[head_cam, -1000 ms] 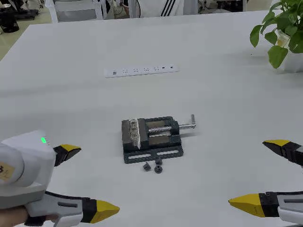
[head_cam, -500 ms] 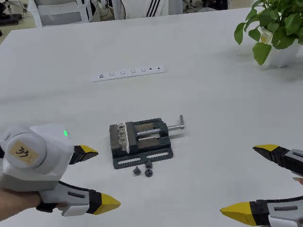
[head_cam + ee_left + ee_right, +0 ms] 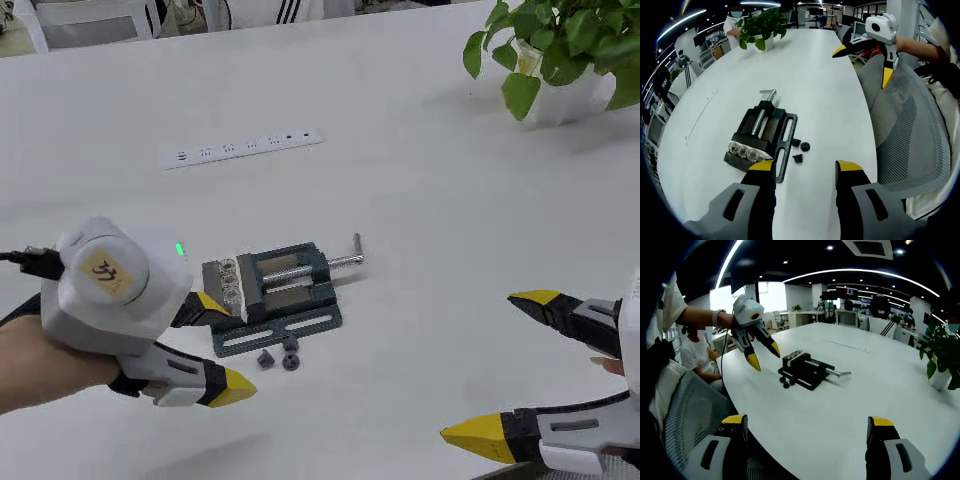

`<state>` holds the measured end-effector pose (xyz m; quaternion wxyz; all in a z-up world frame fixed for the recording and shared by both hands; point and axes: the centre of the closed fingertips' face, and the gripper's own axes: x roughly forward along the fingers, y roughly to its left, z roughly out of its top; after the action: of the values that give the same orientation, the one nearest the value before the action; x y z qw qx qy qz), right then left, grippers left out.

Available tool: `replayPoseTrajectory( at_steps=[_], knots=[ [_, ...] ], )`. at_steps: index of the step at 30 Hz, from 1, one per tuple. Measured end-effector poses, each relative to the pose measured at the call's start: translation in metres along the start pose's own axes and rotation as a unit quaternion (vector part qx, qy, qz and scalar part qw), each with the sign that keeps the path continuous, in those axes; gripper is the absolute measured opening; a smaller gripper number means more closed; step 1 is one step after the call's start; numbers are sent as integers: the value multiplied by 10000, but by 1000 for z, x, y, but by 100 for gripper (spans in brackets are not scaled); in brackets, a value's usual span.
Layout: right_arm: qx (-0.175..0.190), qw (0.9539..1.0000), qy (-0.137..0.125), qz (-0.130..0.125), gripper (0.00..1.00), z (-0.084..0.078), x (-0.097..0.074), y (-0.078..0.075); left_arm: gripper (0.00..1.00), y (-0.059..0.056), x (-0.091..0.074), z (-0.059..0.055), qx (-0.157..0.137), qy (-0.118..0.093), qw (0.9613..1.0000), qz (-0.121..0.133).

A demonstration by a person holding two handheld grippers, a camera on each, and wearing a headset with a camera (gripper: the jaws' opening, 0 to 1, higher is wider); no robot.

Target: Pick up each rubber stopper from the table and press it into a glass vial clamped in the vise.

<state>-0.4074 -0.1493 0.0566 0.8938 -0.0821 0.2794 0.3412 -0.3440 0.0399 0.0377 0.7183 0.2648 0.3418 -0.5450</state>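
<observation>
A dark vise [image 3: 285, 290] sits mid-table with clear glass vials [image 3: 230, 278] clamped in a row at its left end. Three dark rubber stoppers [image 3: 280, 356] lie on the table just in front of it. My left gripper [image 3: 226, 345] is open, its upper tip near the vise's left front corner, the stoppers just right of its tips. In the left gripper view the vise [image 3: 762, 132], vials [image 3: 742, 151] and stoppers [image 3: 801, 149] lie just ahead of the open left gripper [image 3: 805, 167]. My right gripper [image 3: 490, 365] is open and empty, far right of the vise [image 3: 807, 371].
A white power strip [image 3: 240, 148] lies beyond the vise. A potted plant [image 3: 555, 50] stands at the table's far right corner. A grey mesh chair [image 3: 905, 125] sits at the table's near edge. A person [image 3: 695, 360] sits at the side.
My left gripper has moved right, up to the vise and the stoppers. The right gripper has kept its place, open. The head camera has shifted, sliding the scene left.
</observation>
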Motion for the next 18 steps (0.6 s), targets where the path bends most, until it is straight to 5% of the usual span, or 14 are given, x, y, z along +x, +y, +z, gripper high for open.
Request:
replayPoseTrajectory(
  at_steps=[18],
  knots=[
    [64,9999,38,-68,97,-6,0,-2,22,-3,52,-2,100,479,9985,-259]
  ],
)
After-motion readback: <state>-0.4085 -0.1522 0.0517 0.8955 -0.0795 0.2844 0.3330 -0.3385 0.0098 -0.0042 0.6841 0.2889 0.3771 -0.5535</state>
